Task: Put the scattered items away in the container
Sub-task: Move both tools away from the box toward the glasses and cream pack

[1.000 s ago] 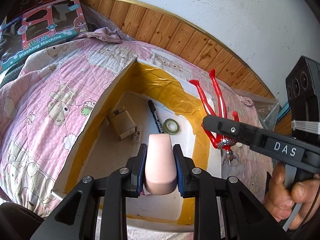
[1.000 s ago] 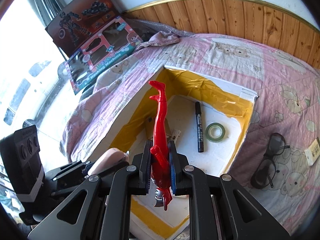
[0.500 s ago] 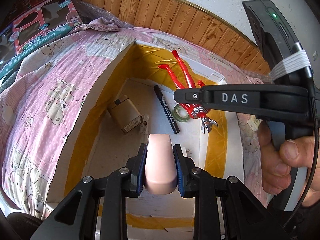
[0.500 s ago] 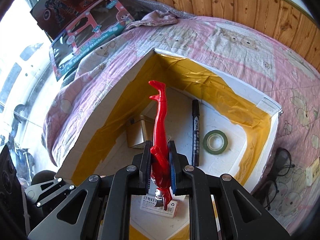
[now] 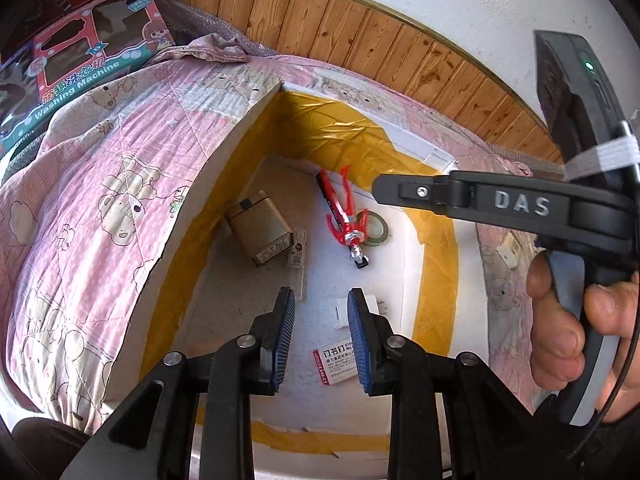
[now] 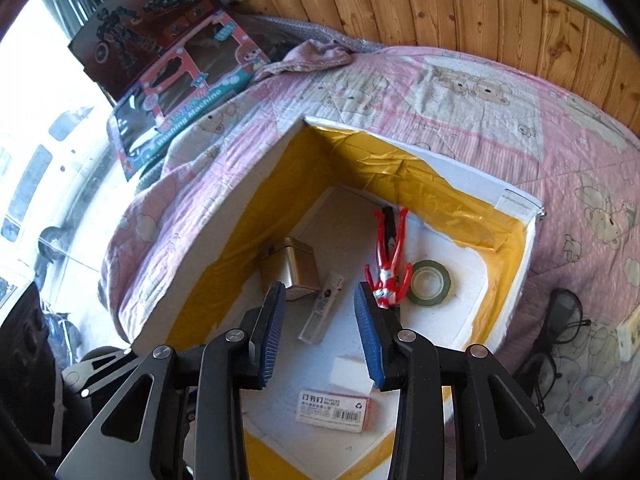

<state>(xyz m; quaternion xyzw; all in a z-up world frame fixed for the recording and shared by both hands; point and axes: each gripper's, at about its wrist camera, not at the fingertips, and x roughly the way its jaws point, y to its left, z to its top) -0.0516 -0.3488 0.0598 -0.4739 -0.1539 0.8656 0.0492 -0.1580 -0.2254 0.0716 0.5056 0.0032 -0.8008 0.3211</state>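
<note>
A white foam box (image 5: 224,140) (image 6: 460,168) lined with yellow tape sits on a pink bear-print quilt. In it lie a red toy figure (image 5: 344,216) (image 6: 388,256) across a black marker (image 5: 323,184) (image 6: 387,214), a green tape roll (image 5: 376,228) (image 6: 430,282), a gold tin (image 5: 260,228) (image 6: 294,266), a staple box (image 5: 336,362) (image 6: 334,408) and a pale block (image 6: 348,372). My left gripper (image 5: 320,294) hangs open and empty above the box's near end. My right gripper (image 6: 320,288) is open and empty over the box too. Black glasses (image 6: 560,332) lie on the quilt to the right, outside the box.
A small white item (image 6: 630,332) lies on the quilt beyond the glasses. Toy boxes (image 5: 80,68) (image 6: 188,96) lean at the far left by the wood-panelled wall. A hand (image 5: 568,320) holds the right gripper's handle at the right of the left wrist view.
Both grippers have opened. The red figure left the right gripper and now lies on the marker in the box. The pink item is gone from the left gripper.
</note>
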